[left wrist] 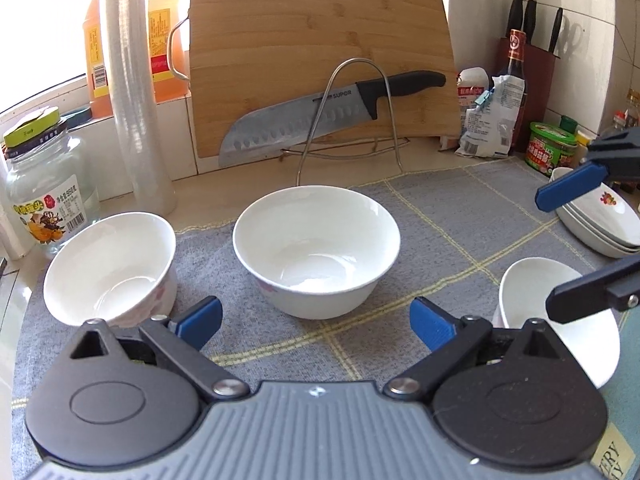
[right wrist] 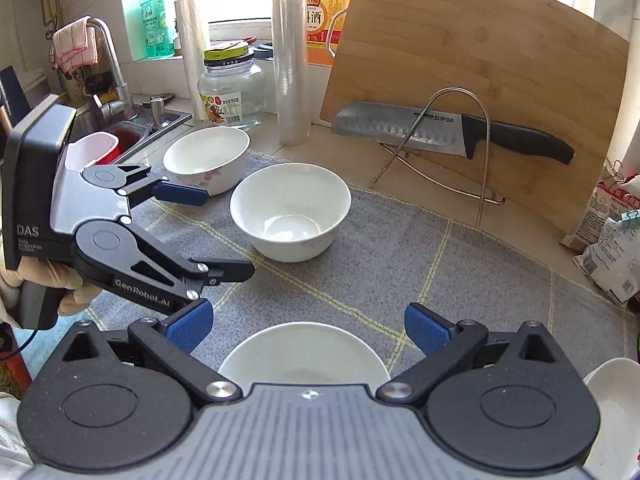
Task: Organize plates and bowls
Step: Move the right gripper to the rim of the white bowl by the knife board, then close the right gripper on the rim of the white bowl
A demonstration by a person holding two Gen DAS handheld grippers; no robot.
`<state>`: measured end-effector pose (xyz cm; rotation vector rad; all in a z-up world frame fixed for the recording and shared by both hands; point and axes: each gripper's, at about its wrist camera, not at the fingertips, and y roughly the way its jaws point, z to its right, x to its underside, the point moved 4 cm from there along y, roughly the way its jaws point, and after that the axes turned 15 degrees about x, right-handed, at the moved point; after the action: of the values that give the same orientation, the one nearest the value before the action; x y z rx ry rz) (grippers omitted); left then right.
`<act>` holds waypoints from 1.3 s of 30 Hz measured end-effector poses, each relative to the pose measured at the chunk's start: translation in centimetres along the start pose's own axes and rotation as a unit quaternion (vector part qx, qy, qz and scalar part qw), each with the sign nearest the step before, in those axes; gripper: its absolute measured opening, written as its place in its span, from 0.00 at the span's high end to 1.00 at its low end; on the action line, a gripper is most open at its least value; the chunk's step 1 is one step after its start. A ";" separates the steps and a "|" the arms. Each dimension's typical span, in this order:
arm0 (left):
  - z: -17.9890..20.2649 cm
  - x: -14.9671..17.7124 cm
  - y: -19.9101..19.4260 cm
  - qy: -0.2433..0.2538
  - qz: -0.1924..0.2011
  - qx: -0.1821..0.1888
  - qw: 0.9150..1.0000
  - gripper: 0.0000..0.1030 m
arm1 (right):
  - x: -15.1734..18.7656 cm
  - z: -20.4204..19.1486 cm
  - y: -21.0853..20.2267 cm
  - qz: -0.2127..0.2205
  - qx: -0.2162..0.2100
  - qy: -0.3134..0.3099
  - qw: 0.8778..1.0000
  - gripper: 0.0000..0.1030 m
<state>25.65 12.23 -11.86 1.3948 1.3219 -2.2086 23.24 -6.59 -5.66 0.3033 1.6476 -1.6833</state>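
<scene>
Left wrist view: my left gripper point(left wrist: 316, 324) has its blue pads spread wide, holding nothing, lined up on the plain white glazed bowl in the middle point(left wrist: 316, 252) of the grey checked cloth mat point(left wrist: 460, 248).
Right wrist view: my right gripper point(right wrist: 308, 328) is wide apart too and empty, hovering just over the nearest white bowl point(right wrist: 304, 350).
Other dishes: a white bowl with pink flower print point(left wrist: 110, 270) sits left, near the sink side; a short stack of shallow white plates point(left wrist: 600, 220) sits far right.
Handling guess: glazed ceramic, so stiff, slick and chippy. I'd pinch one wall at the rim, one pad inside, one outside.
Contents: all three bowls look empty, nothing to spill.
Nearby: a clear glass jar with a green lid point(left wrist: 48, 184) stands beside the flowered bowl.
</scene>
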 end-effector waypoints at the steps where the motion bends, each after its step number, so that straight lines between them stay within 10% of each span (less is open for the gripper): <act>1: 0.0 0.0 0.3 0.002 0.001 -0.001 1.000 0.04 | -0.3 0.0 0.3 -0.002 -0.002 0.002 1.000 0.00; 39: -0.9 -1.0 3.1 0.031 0.005 0.004 1.000 0.05 | -8.0 -1.1 11.8 -0.065 -0.094 -0.006 0.993 0.07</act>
<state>28.54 10.87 -12.93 1.4810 1.3224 -2.1838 36.07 -1.59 -9.63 0.0955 1.8352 -1.6051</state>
